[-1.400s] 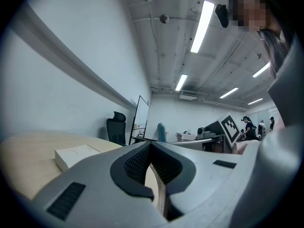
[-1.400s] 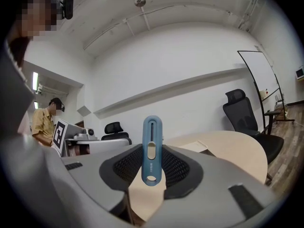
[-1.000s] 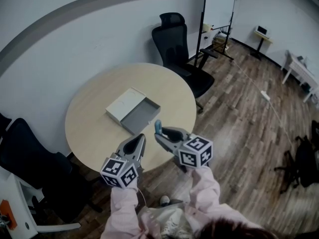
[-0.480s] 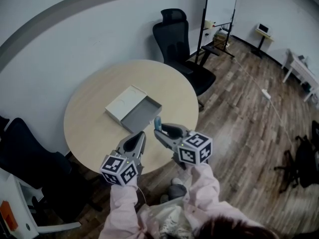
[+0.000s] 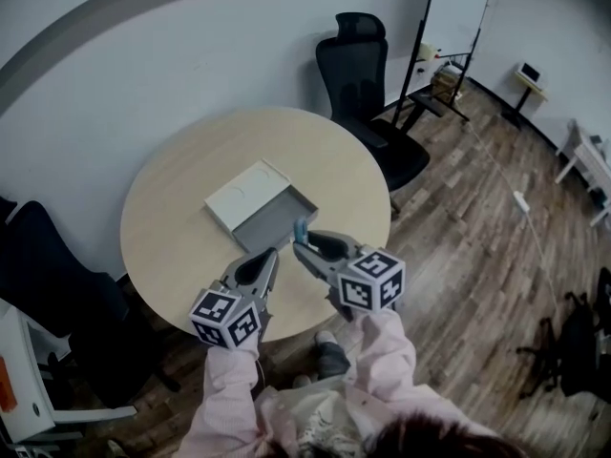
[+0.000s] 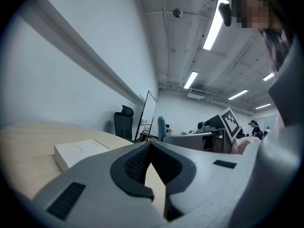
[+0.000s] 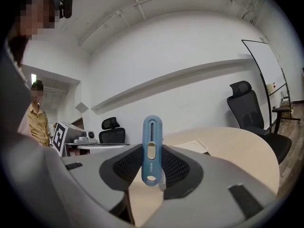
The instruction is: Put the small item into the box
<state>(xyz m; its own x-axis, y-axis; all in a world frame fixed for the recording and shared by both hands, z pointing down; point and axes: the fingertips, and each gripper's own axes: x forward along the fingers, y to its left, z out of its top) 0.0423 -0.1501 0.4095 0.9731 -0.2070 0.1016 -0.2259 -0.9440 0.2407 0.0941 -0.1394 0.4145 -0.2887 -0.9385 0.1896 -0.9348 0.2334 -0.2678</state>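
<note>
At the left of the head view a black chair (image 5: pixel 52 289) is seen beside the round table (image 5: pixel 172 227). On the table a box (image 5: pixel 277 219) is laid open, its grey tray beside its white lid (image 5: pixel 243 194). The left gripper (image 5: pixel 271 254) is held over the table's near edge; in the left gripper view its jaws are seen closed tip to tip, with nothing caught between them. Just beside it, the right gripper (image 5: pixel 299 248) is clamped on the small blue item (image 5: pixel 302 229), which is held upright between the pads (image 7: pixel 175 167). The item is kept near the tray's front edge, outside the box. Behind the table a second chair (image 5: pixel 368 65) and a whiteboard (image 5: pixel 458 12) are seen.
</note>
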